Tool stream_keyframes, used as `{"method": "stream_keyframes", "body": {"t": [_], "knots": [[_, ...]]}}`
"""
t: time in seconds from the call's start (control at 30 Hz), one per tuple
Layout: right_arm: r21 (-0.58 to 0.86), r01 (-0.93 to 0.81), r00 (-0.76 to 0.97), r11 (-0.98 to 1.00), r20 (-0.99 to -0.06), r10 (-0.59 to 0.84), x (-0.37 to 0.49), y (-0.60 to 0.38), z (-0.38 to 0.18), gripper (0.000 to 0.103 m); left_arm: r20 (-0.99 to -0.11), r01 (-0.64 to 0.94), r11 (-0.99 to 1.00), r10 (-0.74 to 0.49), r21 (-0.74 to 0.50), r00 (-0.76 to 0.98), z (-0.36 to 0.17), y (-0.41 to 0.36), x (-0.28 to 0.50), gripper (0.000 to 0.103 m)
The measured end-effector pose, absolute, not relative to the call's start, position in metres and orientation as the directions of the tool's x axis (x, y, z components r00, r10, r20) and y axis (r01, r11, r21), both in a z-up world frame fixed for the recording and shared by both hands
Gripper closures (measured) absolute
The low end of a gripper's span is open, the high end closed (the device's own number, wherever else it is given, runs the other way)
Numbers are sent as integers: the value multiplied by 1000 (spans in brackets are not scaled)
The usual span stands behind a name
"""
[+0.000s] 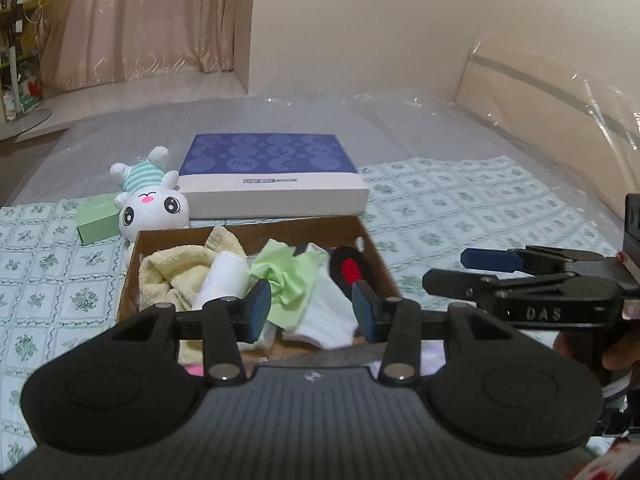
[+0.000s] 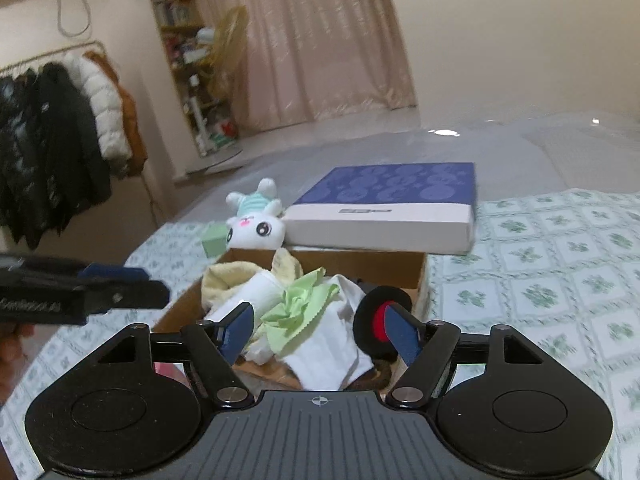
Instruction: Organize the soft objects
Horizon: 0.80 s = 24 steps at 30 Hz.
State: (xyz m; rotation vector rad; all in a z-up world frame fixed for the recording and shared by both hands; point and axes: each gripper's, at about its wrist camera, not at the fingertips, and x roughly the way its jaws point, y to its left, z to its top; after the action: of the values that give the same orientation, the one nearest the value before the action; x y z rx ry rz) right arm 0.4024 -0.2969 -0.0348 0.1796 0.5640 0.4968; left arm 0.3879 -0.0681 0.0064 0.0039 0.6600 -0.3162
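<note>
Both grippers hover above the box of soft things on the bed, neither holding anything. Left gripper: fingers partly apart, empty, over the green cloth. Right gripper: fingers wide apart, empty, above the white cloth; no earlier view here to compare. The task's things sit heaped in the open cardboard box: yellow towel at 9 o'clock, nubby terry, thick folds; a white roll beside it, smooth and tubular; green cloth at centre, thin, crumpled, pinked edge; white cloth below it, limp and flat; a black pad with a red centre at 3 o'clock, round, looks padded. A plush leans outside the box at 11 o'clock, near a small green box; a blue box lies at 12. My reading: the next pick should come straight down on a raised fold, not a flat patch, fingers kept wide until they straddle it. Thin cloth may drag its neighbours up; lift slowly. The plush, if next, wants a grip across its head.
</note>
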Motion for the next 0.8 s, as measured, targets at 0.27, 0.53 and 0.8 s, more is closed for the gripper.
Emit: {"method": "stream_keyframes", "body": {"t": [0.27,0.53,0.8], "knots": [[306,-313,778,899,-461,427,322,-296,-7,29,-586,292,952,-288,-91,757,31,-56,302,62],[271,-284,774,920,-502,386,241,-276,7,29,-590,234,969,-233,-75,773,38,-37,214,62],[302,-292,785,908,-467,408,159,-262,8,29,-592,171,983,-181,-73,786,38,-23,138,61]]}}
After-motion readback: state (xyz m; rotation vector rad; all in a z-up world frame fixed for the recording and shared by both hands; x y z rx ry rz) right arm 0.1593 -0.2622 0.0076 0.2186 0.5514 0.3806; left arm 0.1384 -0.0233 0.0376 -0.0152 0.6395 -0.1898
